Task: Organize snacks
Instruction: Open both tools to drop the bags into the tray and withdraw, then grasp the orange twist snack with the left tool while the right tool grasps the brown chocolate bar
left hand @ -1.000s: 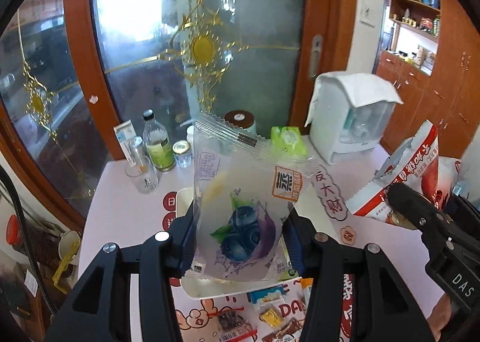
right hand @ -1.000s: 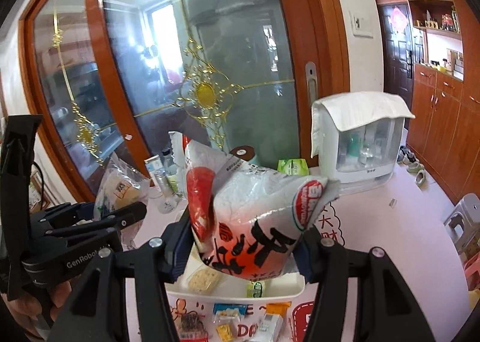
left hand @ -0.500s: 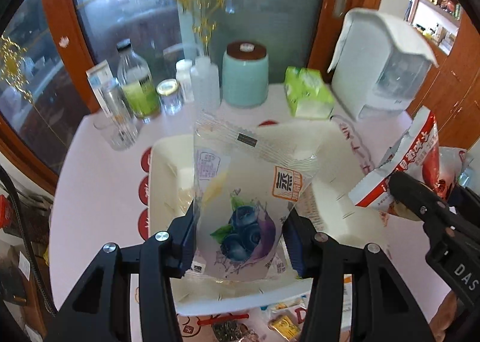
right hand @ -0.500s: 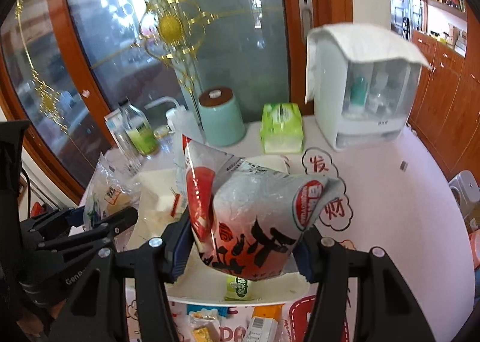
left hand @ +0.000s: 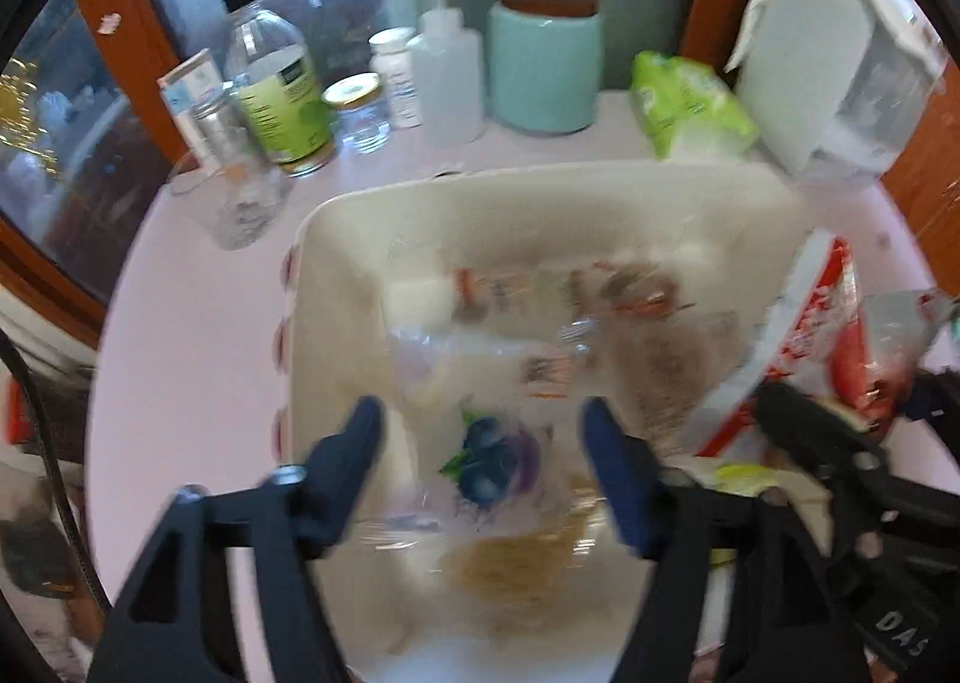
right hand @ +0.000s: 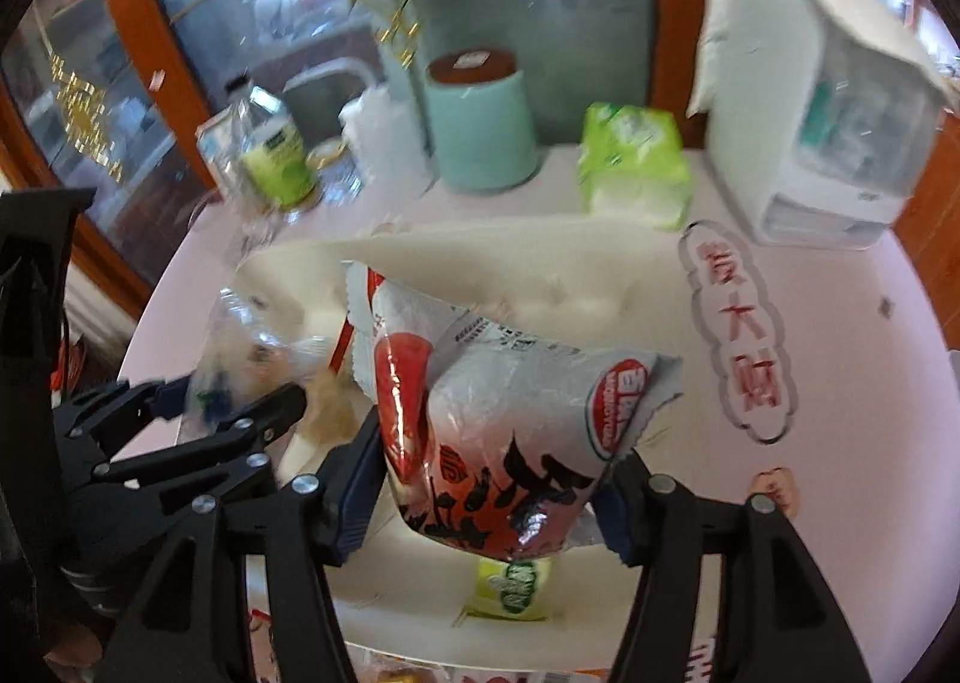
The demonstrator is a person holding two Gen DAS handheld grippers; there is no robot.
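A: Looking through the left wrist camera, what do the jaws show?

B: The left gripper [left hand: 480, 443] stands spread wide, its jaws having just been opening. The blueberry packet [left hand: 489, 455] lies blurred between the fingers, clear of both pads, inside the cream bin [left hand: 336, 239] with other blurred wrappers. Beyond the bin, on the pink table [left hand: 198, 335], stand a teal canister [left hand: 543, 68], a squeeze bottle [left hand: 447, 77] and a green tissue pack [left hand: 690, 104].

A: And at the right edge of that view?

B: The red-and-white snack bag [left hand: 816, 323] in the right gripper [left hand: 840, 419].

A: From the right wrist camera?

B: The right gripper [right hand: 489, 479] has its jaws parting a little, yet both pads look pressed against the snack bag [right hand: 510, 431], which hangs over the bin's near part [right hand: 540, 281]. The left gripper [right hand: 228, 395] is on the left, with the clear packet [right hand: 240, 347] between its spread fingers.
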